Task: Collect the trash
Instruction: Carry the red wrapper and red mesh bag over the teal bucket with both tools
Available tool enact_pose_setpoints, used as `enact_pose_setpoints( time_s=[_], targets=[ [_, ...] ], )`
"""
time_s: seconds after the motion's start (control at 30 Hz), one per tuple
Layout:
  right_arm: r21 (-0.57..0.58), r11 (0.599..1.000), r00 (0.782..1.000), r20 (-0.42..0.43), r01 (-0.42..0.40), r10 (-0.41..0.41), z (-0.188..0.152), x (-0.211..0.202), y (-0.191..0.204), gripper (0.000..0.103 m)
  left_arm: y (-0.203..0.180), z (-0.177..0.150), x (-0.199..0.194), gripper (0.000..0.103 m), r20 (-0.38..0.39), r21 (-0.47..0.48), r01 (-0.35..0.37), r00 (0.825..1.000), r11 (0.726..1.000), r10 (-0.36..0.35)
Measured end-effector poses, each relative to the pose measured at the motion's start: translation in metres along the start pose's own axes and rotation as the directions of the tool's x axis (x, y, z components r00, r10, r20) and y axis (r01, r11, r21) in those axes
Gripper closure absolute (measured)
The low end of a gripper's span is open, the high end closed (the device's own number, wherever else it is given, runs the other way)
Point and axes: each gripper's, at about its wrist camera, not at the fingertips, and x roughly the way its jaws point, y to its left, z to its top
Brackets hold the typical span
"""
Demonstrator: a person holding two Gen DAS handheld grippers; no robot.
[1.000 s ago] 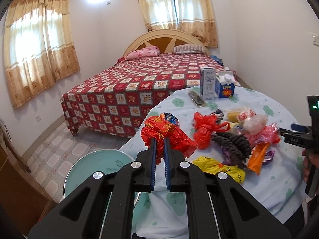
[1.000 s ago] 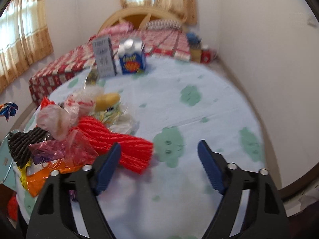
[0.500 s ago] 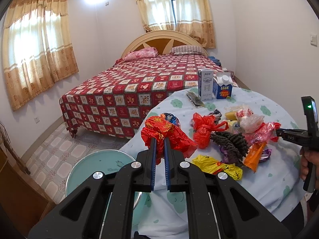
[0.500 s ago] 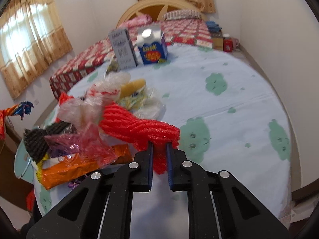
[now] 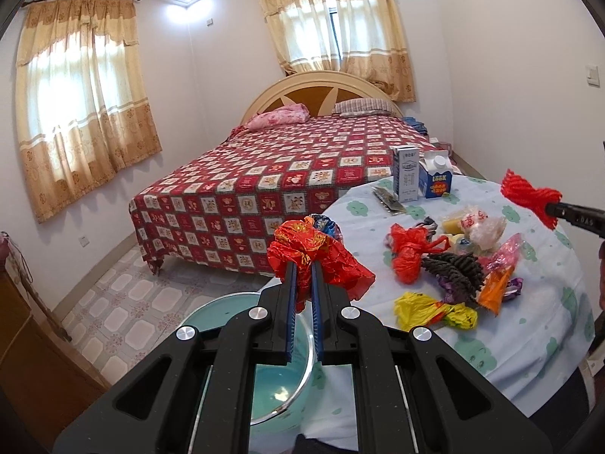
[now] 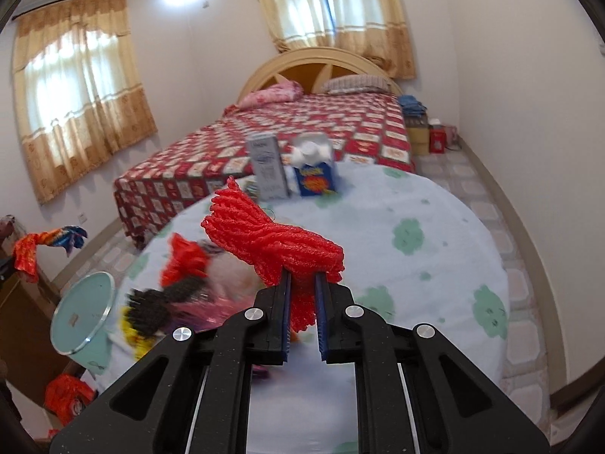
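Right wrist view: right gripper clamped red foam net above table, left gripper pinching red foil wrapper; carry to basin likely next.

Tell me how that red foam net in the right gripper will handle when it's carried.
The red foam net is probably light and springy: it holds its bunched shape above the right gripper. It likely squashes easily, since the shut jaws pinch it thin.

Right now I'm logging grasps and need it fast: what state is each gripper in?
Left gripper: closed, holding the red and gold foil wrapper.
Right gripper: closed, holding the red foam net above the table.
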Motion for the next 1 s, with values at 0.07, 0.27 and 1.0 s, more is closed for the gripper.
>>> enact_pose_setpoints(
  time_s=[0.07,0.27,1.0],
  targets=[
    [-0.018,1.0,1.0,0.001,-0.012,0.012,0.004,0.002,0.011,0.091,0.008,-0.002,-0.001,0.096,-0.001,-0.003,-0.014,1.0,1.0,0.014],
    [-0.064,0.996,0.998,-0.016,-0.057,0.056,0.014,0.025,0.049,0.091,0.032,-0.011,0.004,0.095,-0.023,-0.041,-0.046,0.999,0.998,0.046],
    [-0.211,0.955,0.977,-0.082,-0.211,0.198,0.019,0.078,0.173,0.091,0.099,-0.048,0.016,0.095,-0.107,-0.109,-0.167,0.982,0.98,0.155]
  ],
)
